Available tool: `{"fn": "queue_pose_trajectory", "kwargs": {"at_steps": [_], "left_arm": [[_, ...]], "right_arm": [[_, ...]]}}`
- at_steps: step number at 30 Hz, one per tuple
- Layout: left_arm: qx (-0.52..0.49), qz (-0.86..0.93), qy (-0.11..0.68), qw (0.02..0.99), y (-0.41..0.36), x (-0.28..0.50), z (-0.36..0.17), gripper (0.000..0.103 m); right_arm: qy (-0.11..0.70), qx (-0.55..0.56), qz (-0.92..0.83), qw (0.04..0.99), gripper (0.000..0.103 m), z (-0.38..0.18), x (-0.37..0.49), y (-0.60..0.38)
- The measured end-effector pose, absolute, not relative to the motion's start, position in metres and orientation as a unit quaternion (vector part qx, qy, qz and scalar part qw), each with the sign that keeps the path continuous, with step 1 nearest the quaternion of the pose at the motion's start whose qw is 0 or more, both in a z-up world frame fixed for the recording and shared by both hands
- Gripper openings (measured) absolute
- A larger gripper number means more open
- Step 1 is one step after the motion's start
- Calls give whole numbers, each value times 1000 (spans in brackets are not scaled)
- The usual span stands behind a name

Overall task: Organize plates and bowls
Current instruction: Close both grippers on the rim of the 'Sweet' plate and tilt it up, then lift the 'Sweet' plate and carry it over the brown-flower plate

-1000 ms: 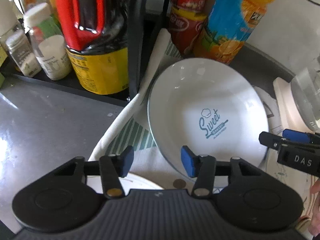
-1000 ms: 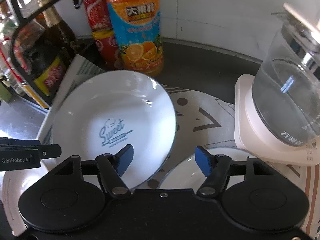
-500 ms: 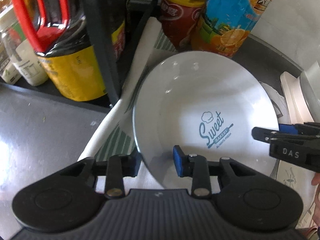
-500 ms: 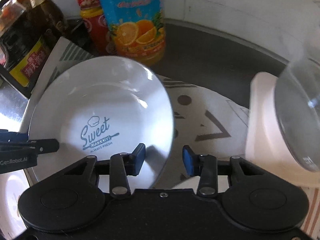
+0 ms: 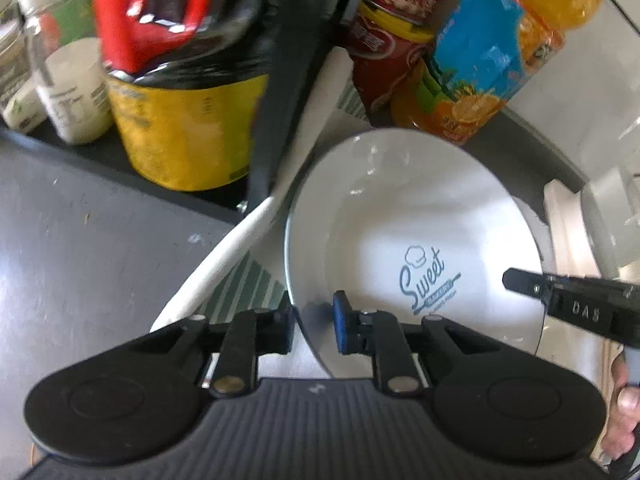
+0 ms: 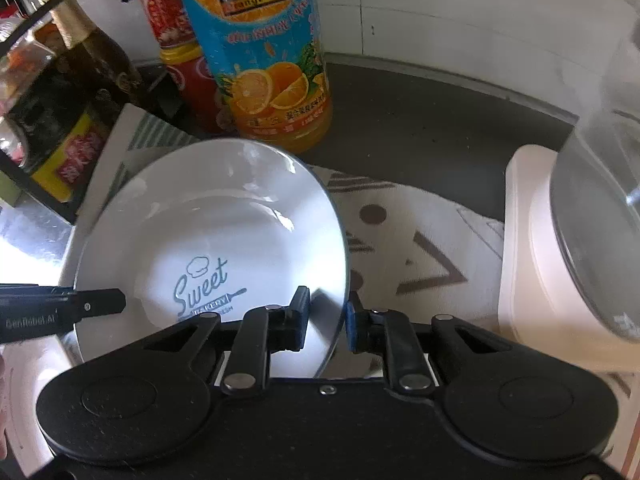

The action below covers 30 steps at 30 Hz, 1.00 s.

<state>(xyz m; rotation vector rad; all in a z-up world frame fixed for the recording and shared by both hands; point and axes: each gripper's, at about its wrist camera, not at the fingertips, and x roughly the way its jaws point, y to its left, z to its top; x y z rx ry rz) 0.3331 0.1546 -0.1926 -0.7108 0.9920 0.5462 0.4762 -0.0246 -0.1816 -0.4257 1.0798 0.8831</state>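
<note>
Crowded dark counter (image 6: 420, 128): both views show left gripper (image 5: 314, 322) and right gripper (image 6: 327, 312) pinching opposite plate (image 6: 208, 240) rims; only the right view shows the kettle base (image 6: 528, 264), seemingly close beside it.

The left gripper (image 5: 314, 322) is clamping the plate (image 5: 412, 240) rim; the right gripper (image 6: 326, 320) is pinching the opposite rim, seemingly fully closed on it.

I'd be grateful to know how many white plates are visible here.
2. The "Sweet" plate is clamped at opposite rims by the left tool and right tool; another plate lies at lower left. More may be hidden.
</note>
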Motion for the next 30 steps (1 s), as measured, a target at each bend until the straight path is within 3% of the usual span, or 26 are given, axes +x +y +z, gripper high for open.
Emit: {"fn": "queue_pose_trajectory", "kwargs": {"at_steps": [13, 30], "left_arm": [[-437, 244, 417, 758, 181, 289, -185, 11], [-479, 265, 419, 725, 175, 299, -192, 13]], "right_arm": [[551, -34, 379, 742, 8, -176, 472, -62], [617, 59, 309, 721, 16, -197, 479, -78]]}}
